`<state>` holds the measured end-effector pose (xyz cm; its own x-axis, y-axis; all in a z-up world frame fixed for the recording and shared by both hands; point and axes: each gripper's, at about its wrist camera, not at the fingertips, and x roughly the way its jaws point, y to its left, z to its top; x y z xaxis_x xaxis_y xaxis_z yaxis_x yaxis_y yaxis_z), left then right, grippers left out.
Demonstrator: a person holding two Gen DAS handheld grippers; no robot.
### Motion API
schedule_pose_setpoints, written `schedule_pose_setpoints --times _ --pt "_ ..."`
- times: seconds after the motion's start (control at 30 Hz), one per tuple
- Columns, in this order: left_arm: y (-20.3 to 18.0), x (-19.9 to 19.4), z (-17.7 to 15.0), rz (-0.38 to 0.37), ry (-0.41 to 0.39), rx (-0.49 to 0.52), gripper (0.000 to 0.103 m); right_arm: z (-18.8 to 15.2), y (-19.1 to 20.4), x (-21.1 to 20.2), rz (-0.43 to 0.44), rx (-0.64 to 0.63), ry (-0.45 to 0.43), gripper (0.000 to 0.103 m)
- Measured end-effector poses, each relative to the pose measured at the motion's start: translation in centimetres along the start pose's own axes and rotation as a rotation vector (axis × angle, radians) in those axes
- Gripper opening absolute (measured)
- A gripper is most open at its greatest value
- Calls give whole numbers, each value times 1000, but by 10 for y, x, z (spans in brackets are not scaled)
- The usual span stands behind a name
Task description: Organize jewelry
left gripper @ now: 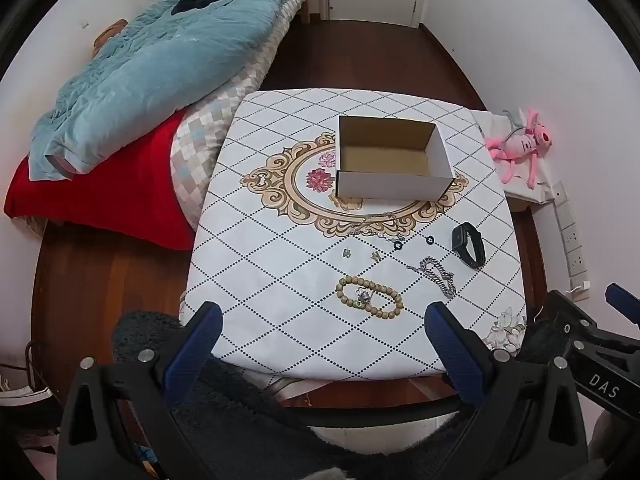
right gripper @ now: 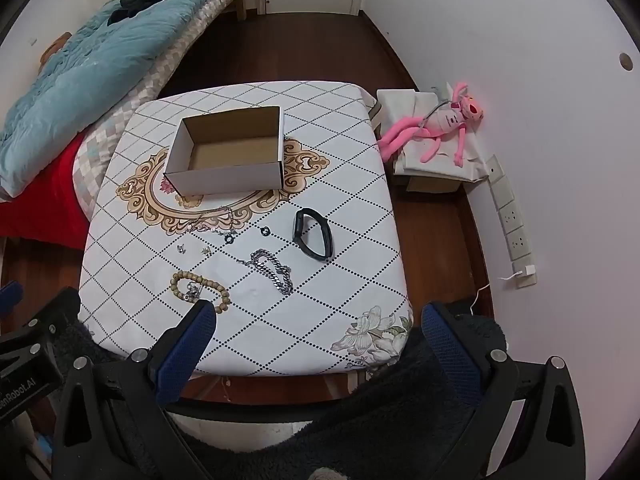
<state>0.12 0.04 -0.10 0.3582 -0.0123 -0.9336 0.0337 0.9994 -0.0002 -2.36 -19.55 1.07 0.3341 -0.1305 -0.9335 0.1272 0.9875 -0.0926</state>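
Both claws hang above the near edge of the table [left gripper: 280,320], spread wide and holding nothing: the left claw [left gripper: 323,334] faces the beaded bracelet, the right claw [right gripper: 318,332] is beside it, apart from it. No piece looks to have been moved yet, so the sorting seems to be at its very start.

On the patterned cloth stands one open cardboard box [left gripper: 390,158], empty, at the far side. All the jewelry lies loose between the box and the claws:
- one wooden bead bracelet [left gripper: 368,298], nearest, with a small silver piece inside its loop
- one silver chain bracelet [right gripper: 274,270]
- one black watch band [right gripper: 312,238]
- one thin necklace [right gripper: 218,220] just in front of the box
- two small dark rings
- two tiny silver pieces, perhaps earrings

A likely next move is lowering a claw over the bead bracelet, closing on it, and carrying it to the box.
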Motion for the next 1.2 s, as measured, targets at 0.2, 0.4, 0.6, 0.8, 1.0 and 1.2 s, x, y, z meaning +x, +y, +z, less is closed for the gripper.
schedule_pose_setpoints --times 0.2,0.4,0.6,0.8,1.0,1.2 --pt "1 -3 1 1 -13 -3 103 -1 2 -2 -1 -2 2 103" --pt "1 -3 1 5 -19 -5 103 -1 0 2 -3 -3 -2 103" --pt "0 -4 0 7 -20 -3 103 0 2 -2 0 -3 -3 103" --pt "0 -5 3 6 -20 -2 103 0 2 -3 0 -5 -5 103" --pt "-2 -4 0 7 -23 -7 103 1 3 -4 1 -4 -6 103" --pt "-4 -4 1 8 -21 -7 103 1 2 -3 2 -6 -8 103"
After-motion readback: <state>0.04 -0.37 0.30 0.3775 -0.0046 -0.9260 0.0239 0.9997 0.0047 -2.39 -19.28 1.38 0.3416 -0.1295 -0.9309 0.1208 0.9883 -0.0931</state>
